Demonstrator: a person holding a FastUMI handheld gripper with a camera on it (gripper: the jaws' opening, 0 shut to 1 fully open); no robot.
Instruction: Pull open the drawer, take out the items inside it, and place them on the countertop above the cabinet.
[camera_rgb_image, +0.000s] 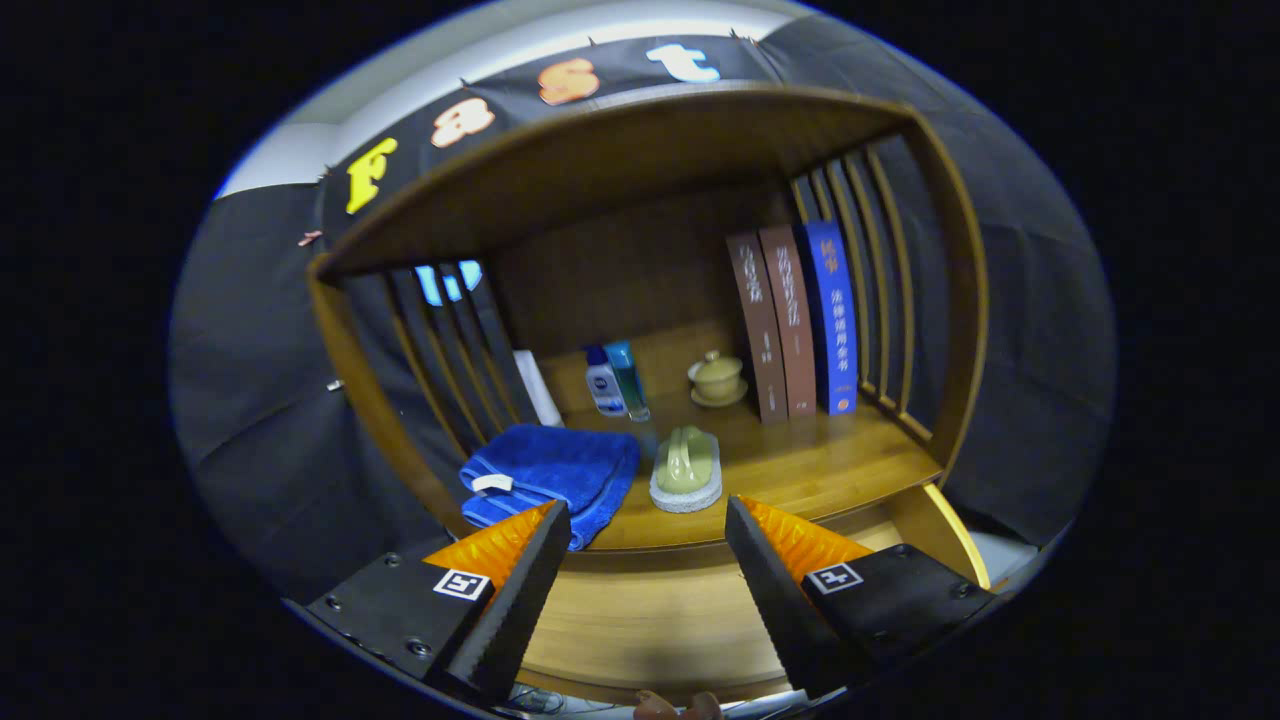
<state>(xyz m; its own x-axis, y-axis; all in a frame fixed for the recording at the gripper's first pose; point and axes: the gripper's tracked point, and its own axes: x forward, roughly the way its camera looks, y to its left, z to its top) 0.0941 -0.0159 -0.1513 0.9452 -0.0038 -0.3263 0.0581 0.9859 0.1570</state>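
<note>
Jaws of the gripper (648, 520) stand wide apart with nothing between them, hovering in front of the cabinet's front edge, and the wooden face below them shows through the gap.

Beyond them rises the wooden cabinet (640, 150), an open-fronted hutch with slatted sides and a curved top board. Its worktop (830, 465) carries everything else. The drawer front (640, 620) lies just under the fingers; whether it is pulled out cannot be told.

Against the right slats three books (795, 320) stand upright, touching one another, two brown and one blue. At the left front a folded blue towel (555, 475) lies on the worktop, its near corner just ahead of the left finger. Beside the towel, roughly midway between the fingers and a little beyond them, sits a pale green scrubbing brush (686, 470) with a loop handle and a white base. Farther back a small lidded ceramic cup (717, 378) rests on its saucer near the books. Left of the cup, two small bottles (617, 380) stand side by side, one white with a blue cap, one clear teal.
</note>
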